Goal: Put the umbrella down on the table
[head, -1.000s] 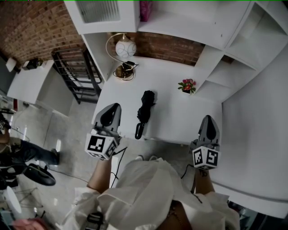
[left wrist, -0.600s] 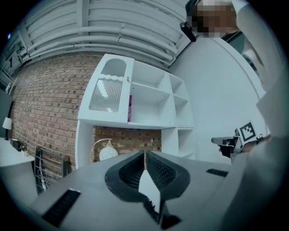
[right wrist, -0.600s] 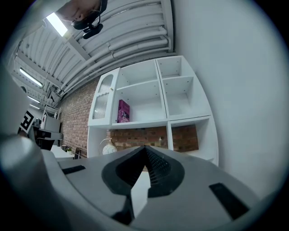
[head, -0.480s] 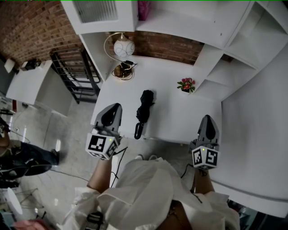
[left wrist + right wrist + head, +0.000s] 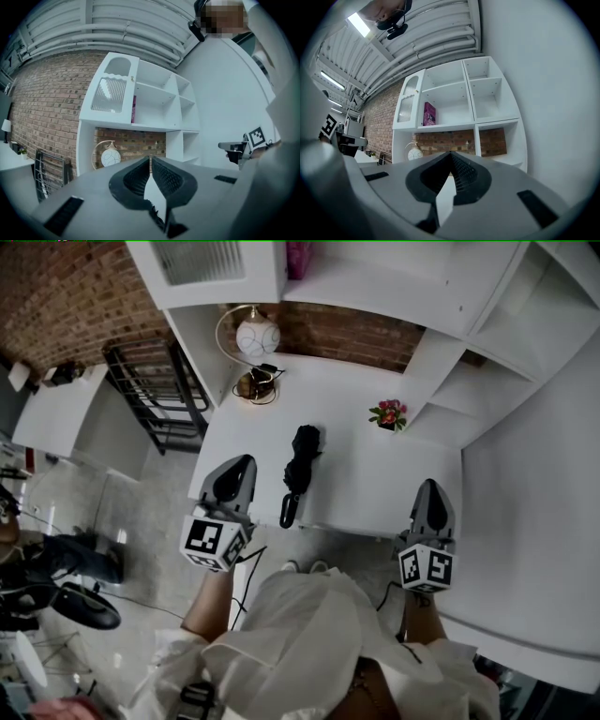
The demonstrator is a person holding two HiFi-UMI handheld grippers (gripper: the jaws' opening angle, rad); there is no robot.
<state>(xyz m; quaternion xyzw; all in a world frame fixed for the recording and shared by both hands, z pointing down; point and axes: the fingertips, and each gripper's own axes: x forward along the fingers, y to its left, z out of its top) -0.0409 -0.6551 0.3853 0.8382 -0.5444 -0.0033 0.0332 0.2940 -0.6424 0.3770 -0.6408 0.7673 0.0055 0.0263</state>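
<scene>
Seen from the head view, the folded black umbrella [image 5: 300,468] lies on the white desk [image 5: 375,479] with its handle at the near edge. It is apart from my left claw [image 5: 242,463] by the near-left corner and well apart from my right claw [image 5: 432,487] at the near-right edge (a globe lamp [image 5: 257,337] and a small pot of flowers [image 5: 388,416] stand farther back). In the left gripper view, my left claw's ribbed pads [image 5: 165,176] are pressed together at the tips with nothing between them. In the right gripper view, my right claw is likewise closed tip to tip and empty, pointing at the white shelves [image 5: 459,101].
</scene>
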